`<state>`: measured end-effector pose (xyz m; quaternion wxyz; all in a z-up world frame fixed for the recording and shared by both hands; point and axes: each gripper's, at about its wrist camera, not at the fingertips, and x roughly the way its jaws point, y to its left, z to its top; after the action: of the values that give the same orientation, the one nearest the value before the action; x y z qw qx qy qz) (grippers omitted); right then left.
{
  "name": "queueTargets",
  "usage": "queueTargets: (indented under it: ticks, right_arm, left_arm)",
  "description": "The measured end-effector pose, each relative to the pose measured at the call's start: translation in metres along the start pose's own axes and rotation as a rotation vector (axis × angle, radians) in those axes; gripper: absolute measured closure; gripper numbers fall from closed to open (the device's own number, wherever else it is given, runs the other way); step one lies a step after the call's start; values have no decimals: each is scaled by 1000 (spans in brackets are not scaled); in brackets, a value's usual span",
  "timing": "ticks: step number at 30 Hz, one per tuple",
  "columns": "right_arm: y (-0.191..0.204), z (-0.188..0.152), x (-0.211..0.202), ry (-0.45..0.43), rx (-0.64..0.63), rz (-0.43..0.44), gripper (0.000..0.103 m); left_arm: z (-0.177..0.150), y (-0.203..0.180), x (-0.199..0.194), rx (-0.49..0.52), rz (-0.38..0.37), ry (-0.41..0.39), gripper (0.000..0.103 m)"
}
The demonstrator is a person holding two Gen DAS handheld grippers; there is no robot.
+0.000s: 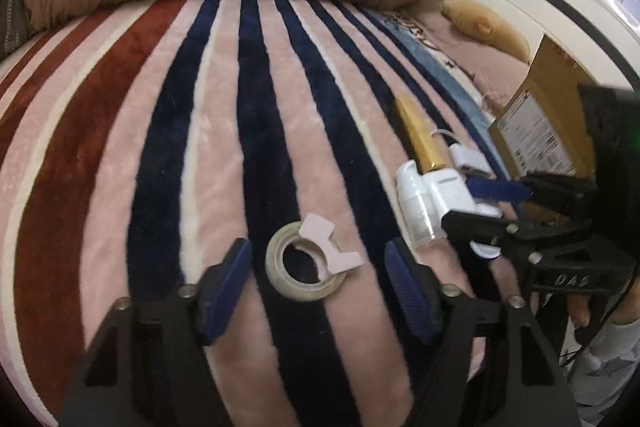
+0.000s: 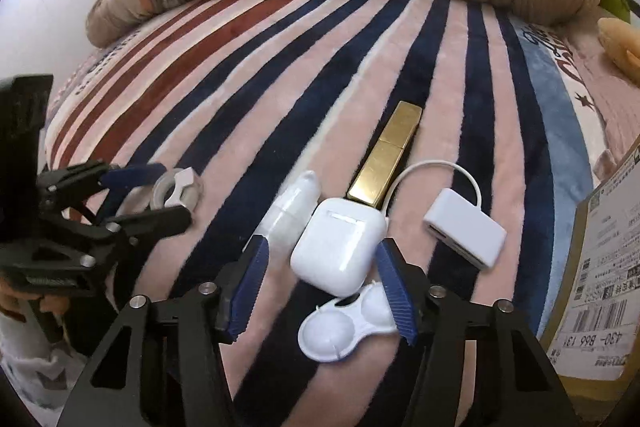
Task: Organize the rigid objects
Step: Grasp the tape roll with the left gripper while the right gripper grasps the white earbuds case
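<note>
Left tongs (image 1: pixel 318 277): spread wide, blue pads either side of a clear roll of adhesive tape (image 1: pixel 304 263) lying flat on the striped plush blanket (image 1: pixel 224 131) of the bed. Gap visible on both sides of the roll; pads not touching it. A small pale pink winged plastic piece (image 1: pixel 326 247) rests on the roll's upper rim.

Right tongs (image 2: pixel 320 283): also wide apart, nothing gripped. White glossy earbud case (image 2: pixel 338 251) sits between the pads. The right pad appears to touch its side; the left pad stands clear. White twin-cup contact lens case (image 2: pixel 348 327) lies just below the earbud case, against the right pad.

Beside the earbud case: translucent white plastic bottle (image 2: pixel 290 207) on its left, gold rectangular bar (image 2: pixel 386 159) behind, white adapter box with short looped cable (image 2: pixel 464 237) to the right. Brown cardboard box with shipping label (image 2: pixel 600 283) at far right edge.
</note>
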<state>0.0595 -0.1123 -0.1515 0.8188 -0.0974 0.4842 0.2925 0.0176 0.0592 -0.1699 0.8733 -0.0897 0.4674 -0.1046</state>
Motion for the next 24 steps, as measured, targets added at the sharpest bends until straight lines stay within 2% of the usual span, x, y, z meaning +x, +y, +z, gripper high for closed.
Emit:
queueTargets:
  ticks: [2,3,4,6,9,11,19,24]
  right_arm:
    - [3,0,2,-4,-11,-19,53]
    - [5,1,1,-4,-14,-29,55]
    - [6,1,1,-1,-12,-45,57]
    - [4,5,6,14,-16,-92,61]
    - [3,6,10,35,-3,-60,61]
    - [7,6,13,35,-20,-80,60]
    - [20,6,26,29,-45,-166,58]
    - [20,2,22,-4,-40,-171,61]
  left_arm:
    - [-1,-1,2,12,10,-7,49]
    - [-1,0,2,16,15,-9,56]
    - [-2,0,3,20,24,-10,57]
    - [-4,1,3,28,19,-16,57]
    - [-6,2,1,32,14,-17,57]
    - [-5,5,1,35,13,-15,57]
    - [-6,1,6,41,41,-27,56]
    - [-7,7,2,18,10,-44,58]
